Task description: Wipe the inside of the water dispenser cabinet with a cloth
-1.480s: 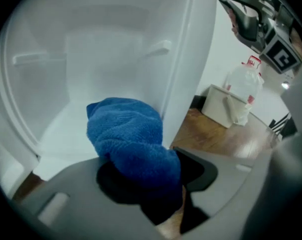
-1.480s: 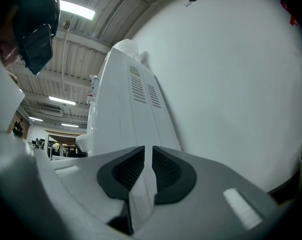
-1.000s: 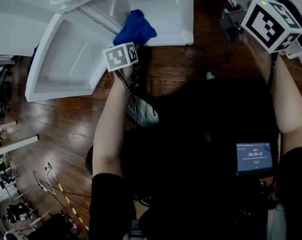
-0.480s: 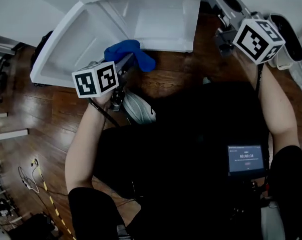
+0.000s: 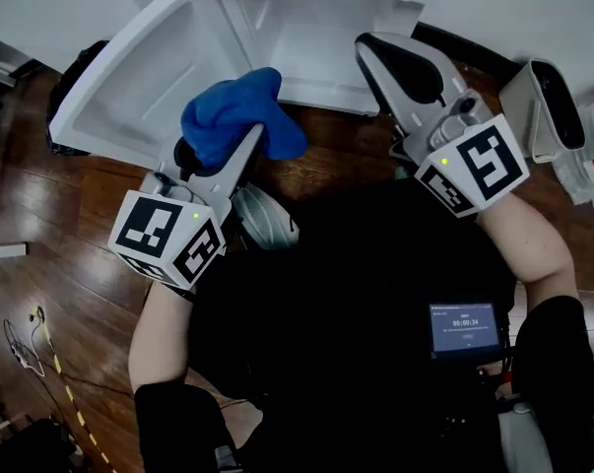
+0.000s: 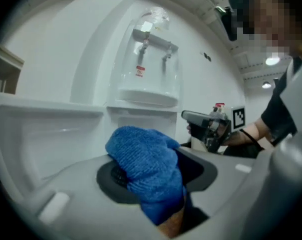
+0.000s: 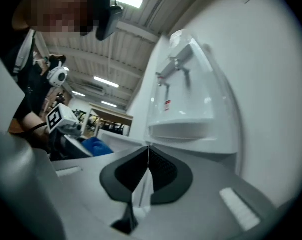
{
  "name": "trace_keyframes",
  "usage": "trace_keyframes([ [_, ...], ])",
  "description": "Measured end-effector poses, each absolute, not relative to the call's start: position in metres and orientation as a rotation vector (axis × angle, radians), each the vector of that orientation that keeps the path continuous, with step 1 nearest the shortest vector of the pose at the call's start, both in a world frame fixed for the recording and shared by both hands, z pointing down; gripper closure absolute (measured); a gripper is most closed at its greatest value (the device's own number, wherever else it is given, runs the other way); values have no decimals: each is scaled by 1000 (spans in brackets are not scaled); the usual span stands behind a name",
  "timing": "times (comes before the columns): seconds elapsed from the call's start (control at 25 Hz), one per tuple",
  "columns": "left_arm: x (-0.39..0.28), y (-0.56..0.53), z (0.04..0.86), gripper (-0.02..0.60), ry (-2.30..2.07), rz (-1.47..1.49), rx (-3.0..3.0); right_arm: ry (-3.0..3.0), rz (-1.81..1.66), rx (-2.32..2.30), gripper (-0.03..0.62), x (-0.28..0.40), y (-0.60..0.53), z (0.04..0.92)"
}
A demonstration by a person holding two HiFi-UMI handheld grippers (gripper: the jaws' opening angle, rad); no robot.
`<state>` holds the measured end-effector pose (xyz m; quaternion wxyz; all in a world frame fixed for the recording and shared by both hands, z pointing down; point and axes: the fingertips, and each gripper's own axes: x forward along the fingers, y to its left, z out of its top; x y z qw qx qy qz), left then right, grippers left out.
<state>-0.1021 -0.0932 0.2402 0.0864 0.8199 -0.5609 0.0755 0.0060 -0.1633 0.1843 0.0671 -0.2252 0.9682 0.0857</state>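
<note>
- Cloth (image 5: 230, 116): blue, nubby microfibre, bunched into a soft lump; clamped between the dark ribbed pads of the left gripper (image 5: 251, 138).
- Pressed against the cabinet's inner wall a second ago; now lifted clear, held just in front of the opening and touching no white surface.
- Right gripper (image 5: 369, 47): clenched pad to pad, nothing between; swung in from the upper right to just before the cabinet's right edge.
- Judged: wiping stroke broken off, either finished or being repositioned; not possible to say which.
- Cabinet (image 5: 321, 33): white, smooth moulded plastic, boxy with rounded corners.
- Door (image 5: 109, 87): swung open to the left, shallow tray-like recess inside.
- Dispenser alcove (image 6: 151, 59): glossy, curved, with two taps above a drip ledge.
- Floor (image 5: 40, 215): dark wooden boards.
</note>
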Motion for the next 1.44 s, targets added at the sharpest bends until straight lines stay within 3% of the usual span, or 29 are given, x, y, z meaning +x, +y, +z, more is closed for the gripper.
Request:
trace_keyframes([
  [0.28, -78, -87, 236, 377, -1627, 309, 2645, 3024, 359, -350, 589, -33, -119, 207],
  [1.44, -55, -90, 257, 376, -1580, 438, 2649, 3127, 477, -274, 589, -32, -112, 226],
])
